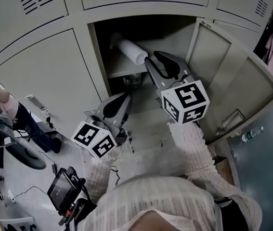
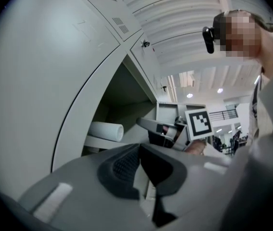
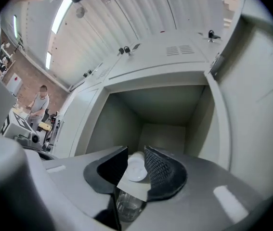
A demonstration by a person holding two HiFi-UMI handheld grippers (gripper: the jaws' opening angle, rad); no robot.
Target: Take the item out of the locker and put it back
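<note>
While the white cylindrical roll [image 1: 129, 49] lies half in shadow on the grey metal locker shelf [image 1: 119, 72], your right gripper [image 3: 136, 153] stands narrowly parted and your left gripper [image 2: 140, 146] is pressed together.

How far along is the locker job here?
Done: the door stands open. In hand: nothing. The right gripper, jaws apart, faces the roll on the shelf without touching it; the left gripper is shut, empty. Left: unclear from these frames whether the roll awaits taking out or is already back; if the former, both steps remain.
</note>
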